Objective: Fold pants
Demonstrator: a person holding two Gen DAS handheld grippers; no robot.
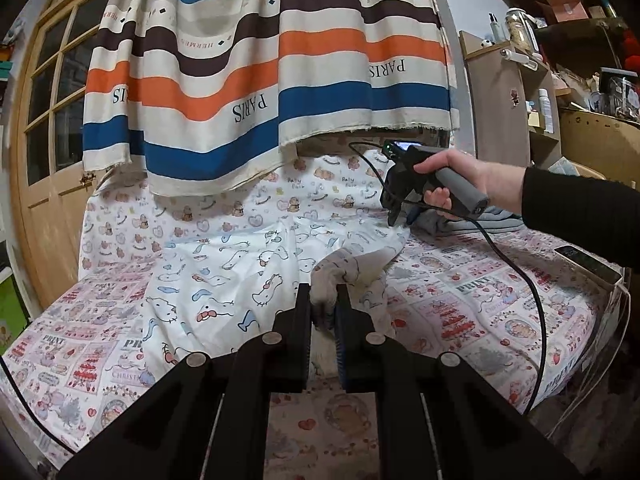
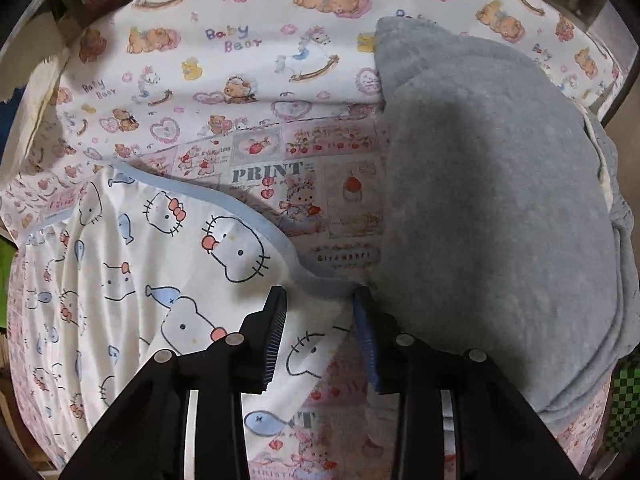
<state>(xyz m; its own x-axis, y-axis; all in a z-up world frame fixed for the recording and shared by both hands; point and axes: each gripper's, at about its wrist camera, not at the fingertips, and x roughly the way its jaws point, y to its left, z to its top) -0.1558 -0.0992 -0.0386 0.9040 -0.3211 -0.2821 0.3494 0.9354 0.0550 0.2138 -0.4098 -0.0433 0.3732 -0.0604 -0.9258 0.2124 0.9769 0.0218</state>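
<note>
The pants [image 1: 224,280] are white with a cat-face and fish print and lie spread on the patterned bed sheet [image 1: 460,304]. My left gripper [image 1: 323,300] is shut on a bunched fold of the pants and holds it lifted. In the right wrist view the pants [image 2: 132,280] show a light blue edge band [image 2: 280,240]. My right gripper [image 2: 320,300] is open just above that band at the pants' corner, with nothing between its fingers. It also shows in the left wrist view [image 1: 398,216], held by a hand at the pants' far right corner.
A folded grey fleece garment [image 2: 496,216] lies right beside the right gripper. A striped curtain [image 1: 260,60] hangs over the bed's far side. A wooden door [image 1: 48,120] stands left, cluttered shelves [image 1: 560,60] right. A phone-like device [image 1: 588,264] rests at the bed's right edge.
</note>
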